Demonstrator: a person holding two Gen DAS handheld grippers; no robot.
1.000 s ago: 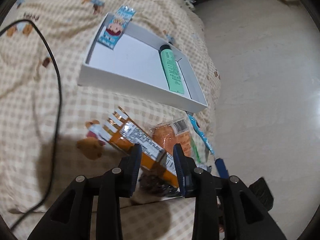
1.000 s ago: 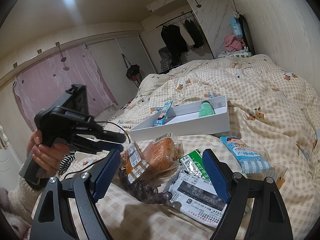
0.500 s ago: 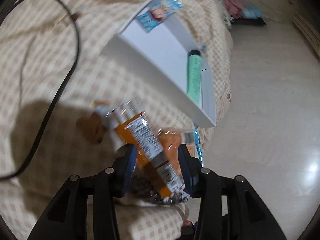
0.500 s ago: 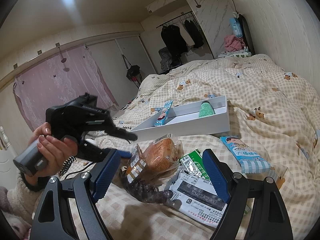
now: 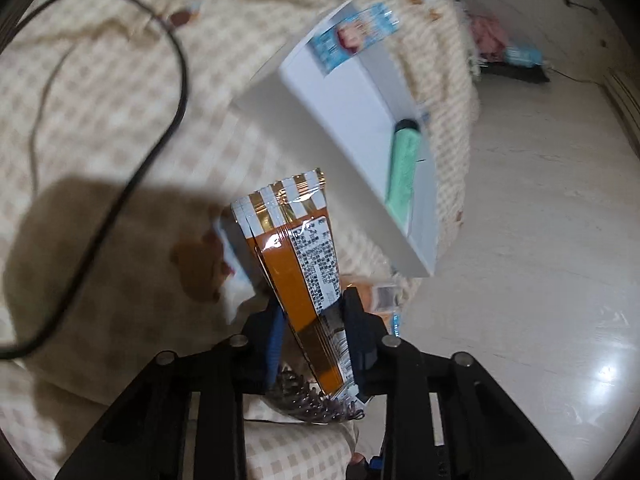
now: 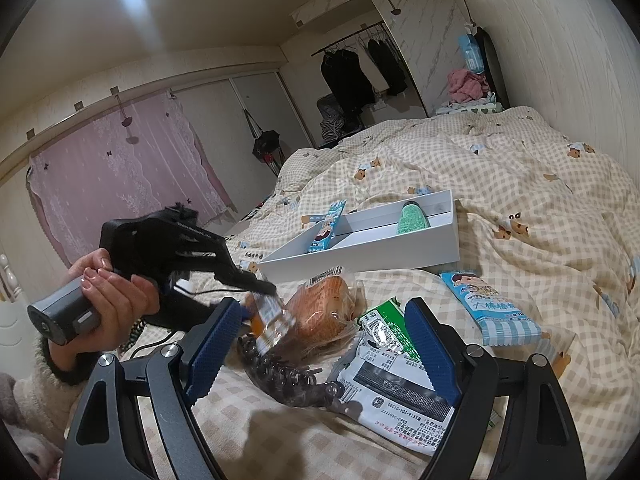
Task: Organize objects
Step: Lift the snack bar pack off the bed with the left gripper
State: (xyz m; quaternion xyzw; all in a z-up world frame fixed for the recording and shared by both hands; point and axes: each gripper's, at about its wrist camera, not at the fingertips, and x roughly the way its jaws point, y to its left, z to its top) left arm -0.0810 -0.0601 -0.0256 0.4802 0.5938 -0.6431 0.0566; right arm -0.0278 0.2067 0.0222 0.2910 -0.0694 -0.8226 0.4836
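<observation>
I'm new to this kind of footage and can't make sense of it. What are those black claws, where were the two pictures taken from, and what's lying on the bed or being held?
There is no robot here. A person holds a hand-held gripper in each hand, and each carries a wide-angle camera that looks out along its own two fingers.

The left-hand view looks down on the bed: the left gripper has an orange snack packet between its pads, and its jaws are closing on it. Beyond lies a white tray with a green tube and a blue cartoon packet.

The right-hand view looks across the bedroom. The right gripper stands open and holds nothing. The person's left hand is seen gripping the other tool. On the checked quilt lie a wrapped bun, a green packet, a white packet, a dark hair clip and another blue packet.
</observation>
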